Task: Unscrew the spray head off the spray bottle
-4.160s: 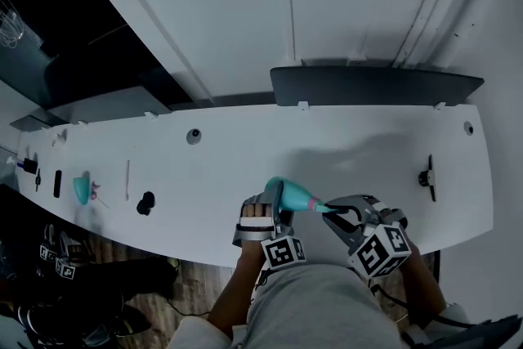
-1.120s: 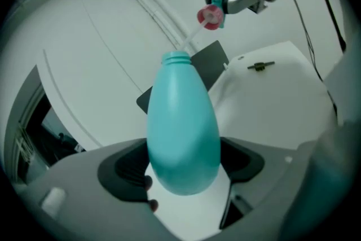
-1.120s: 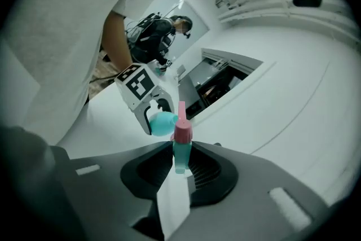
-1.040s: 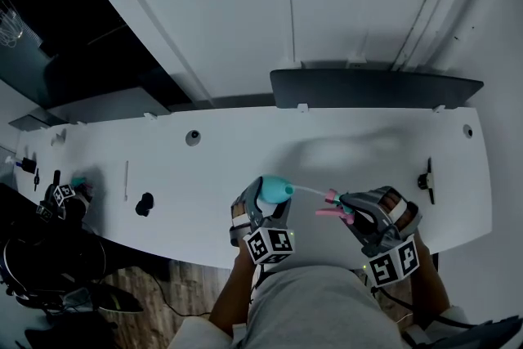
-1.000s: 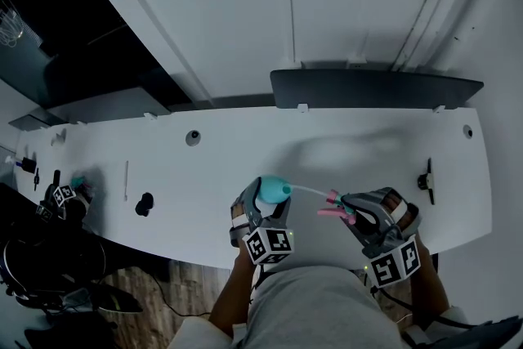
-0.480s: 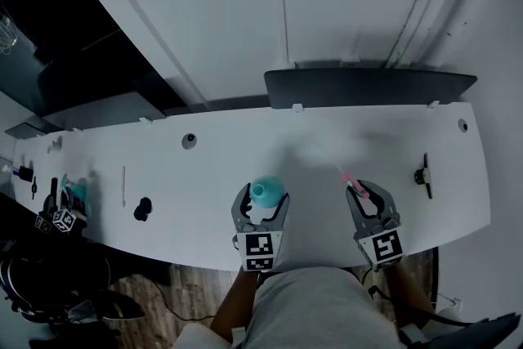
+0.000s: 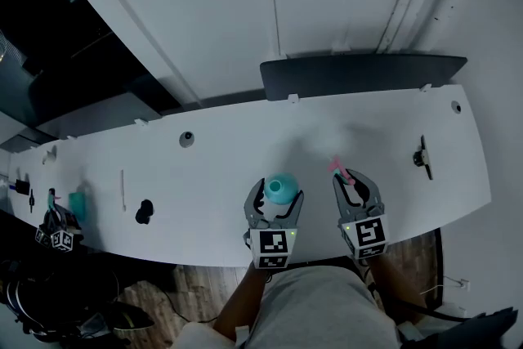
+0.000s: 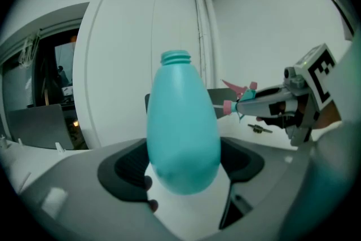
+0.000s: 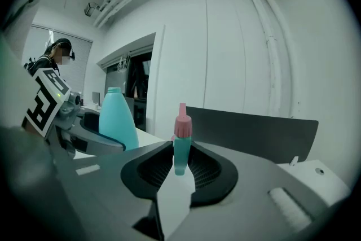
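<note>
Teal plastic spray bottle (image 7: 279,189) is held upright over the white desk (image 7: 196,167) with its threaded neck bare. The left tongs (image 7: 278,197) are clamped wide around its belly so the open mouth faces up, probably so that nothing inside spills. The spray head (image 9: 181,141), pink-tipped with a teal collar, is already off and well clear of the neck. The right tongs (image 7: 350,181) pinch it in a narrow grip, pink end up, to the bottle's right. The unscrewing looks done, and both pieces seem ready to be set down.
</note>
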The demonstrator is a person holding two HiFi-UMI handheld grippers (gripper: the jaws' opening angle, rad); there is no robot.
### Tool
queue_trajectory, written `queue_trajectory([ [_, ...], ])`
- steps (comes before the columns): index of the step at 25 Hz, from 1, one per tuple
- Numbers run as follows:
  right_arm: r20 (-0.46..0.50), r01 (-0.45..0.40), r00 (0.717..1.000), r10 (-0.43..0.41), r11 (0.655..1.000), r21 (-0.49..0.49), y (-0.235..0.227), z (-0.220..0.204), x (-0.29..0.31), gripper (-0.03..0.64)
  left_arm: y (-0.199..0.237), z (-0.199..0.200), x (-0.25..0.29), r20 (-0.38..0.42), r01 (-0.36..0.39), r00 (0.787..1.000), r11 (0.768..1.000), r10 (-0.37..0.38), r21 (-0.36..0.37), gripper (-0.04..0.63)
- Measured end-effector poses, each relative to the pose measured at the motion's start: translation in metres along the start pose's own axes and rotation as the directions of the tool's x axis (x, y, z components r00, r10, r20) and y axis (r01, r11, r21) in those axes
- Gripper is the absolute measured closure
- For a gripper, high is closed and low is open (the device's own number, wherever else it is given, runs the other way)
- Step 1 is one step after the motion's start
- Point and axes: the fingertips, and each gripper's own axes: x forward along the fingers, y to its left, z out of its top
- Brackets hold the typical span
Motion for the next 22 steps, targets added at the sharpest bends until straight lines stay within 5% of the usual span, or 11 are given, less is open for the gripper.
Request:
queue_trajectory([
  [8,-0.006,0.073,0.997,-0.073,0.997,0.019,0.017,0.003,-0.027,0.531,-0.025,0.003,-0.012,0.035,0.083,0.996,0.996,-0.082,-0.023,0.212],
  [22,0.086,0.026,0.996,-0.031,0.997,0.066,0.025,-0.021,-0.159,0.531,-0.128,-0.008,-0.103,0.092,0.019,0.996,0.998,-0.014,-0.056,0.212],
])
